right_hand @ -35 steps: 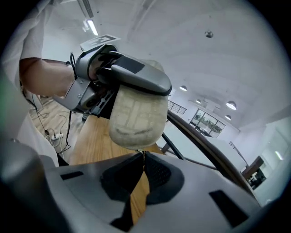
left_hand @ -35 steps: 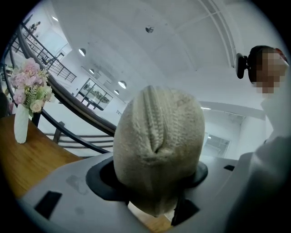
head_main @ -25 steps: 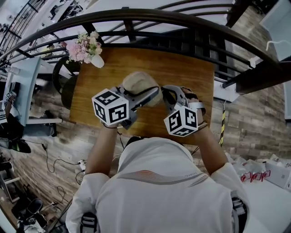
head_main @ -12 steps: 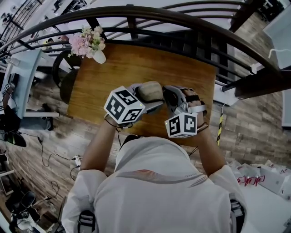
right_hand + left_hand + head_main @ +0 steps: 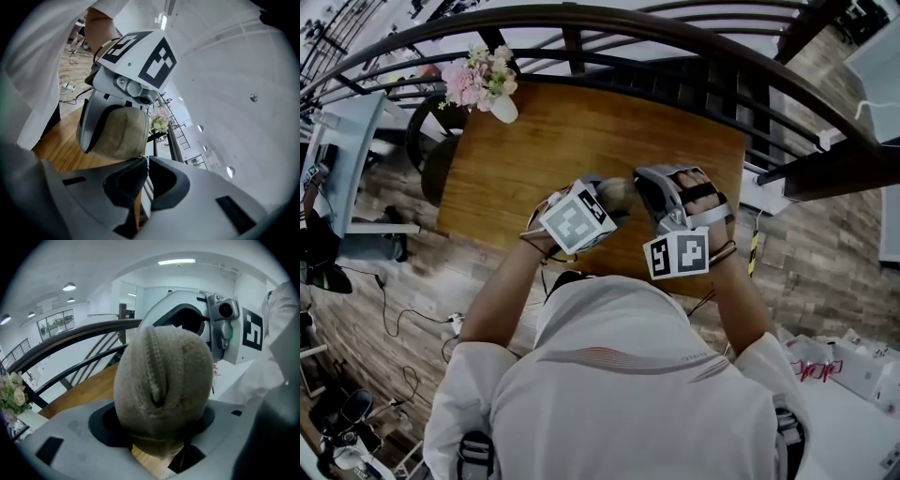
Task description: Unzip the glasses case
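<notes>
From the head view, your left gripper point(image 5: 598, 194) has the glasses case point(image 5: 619, 195) raised above the wooden tabletop point(image 5: 544, 141), over the stretch by its near edge and roughly midway along it. Your right gripper point(image 5: 643, 191) comes in from the other side, its tips right against the case. A white vase of pink flowers point(image 5: 480, 82) stands at the far left corner, and a dark railing point(image 5: 694, 42) curves past the far edge.

In the left gripper view, the jaws are clamped on the case – the grey-beige fabric body stands on end between the two black pads and fills the gap. The zip point(image 5: 152, 366) runs down the face turned to the camera, with a short dark slit gaping partway along it. The right gripper's marker cube point(image 5: 252, 330) shows behind the case.

In the right gripper view, your jaws are pressed together, with their tips at the lower edge of the case – whether the zip pull is nipped between them, you cannot tell from here. The left gripper's jaw wraps the case's side.
</notes>
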`<state>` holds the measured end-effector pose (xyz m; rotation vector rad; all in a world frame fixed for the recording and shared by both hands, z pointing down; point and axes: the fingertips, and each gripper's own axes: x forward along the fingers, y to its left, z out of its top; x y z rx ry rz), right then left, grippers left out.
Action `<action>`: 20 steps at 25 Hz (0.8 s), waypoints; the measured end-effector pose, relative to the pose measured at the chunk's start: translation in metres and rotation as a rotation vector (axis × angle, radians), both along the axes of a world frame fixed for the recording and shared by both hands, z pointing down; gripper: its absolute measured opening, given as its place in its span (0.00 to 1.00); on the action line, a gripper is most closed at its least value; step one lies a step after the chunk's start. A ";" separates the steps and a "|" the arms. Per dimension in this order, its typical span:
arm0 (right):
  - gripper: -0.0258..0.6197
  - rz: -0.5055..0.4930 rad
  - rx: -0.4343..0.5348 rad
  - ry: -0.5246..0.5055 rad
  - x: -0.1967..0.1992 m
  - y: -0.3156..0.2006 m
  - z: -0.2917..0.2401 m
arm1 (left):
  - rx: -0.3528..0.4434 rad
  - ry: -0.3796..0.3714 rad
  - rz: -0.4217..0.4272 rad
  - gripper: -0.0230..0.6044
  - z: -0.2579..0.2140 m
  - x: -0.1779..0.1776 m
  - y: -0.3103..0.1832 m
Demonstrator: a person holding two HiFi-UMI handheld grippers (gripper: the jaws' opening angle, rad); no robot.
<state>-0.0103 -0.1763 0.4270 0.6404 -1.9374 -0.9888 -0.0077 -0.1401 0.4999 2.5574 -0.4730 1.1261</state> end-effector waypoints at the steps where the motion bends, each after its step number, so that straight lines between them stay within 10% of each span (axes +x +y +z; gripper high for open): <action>1: 0.13 -0.010 0.003 0.018 0.000 0.002 0.003 | 0.004 -0.034 0.015 0.50 0.006 -0.001 0.001; 9: 0.13 -0.096 -0.005 0.115 -0.010 0.022 0.020 | -0.003 -0.340 0.151 0.50 0.046 -0.019 0.014; 20: 0.13 -0.144 0.014 0.207 -0.020 0.033 0.031 | 0.069 -0.462 0.201 0.50 0.071 -0.025 0.011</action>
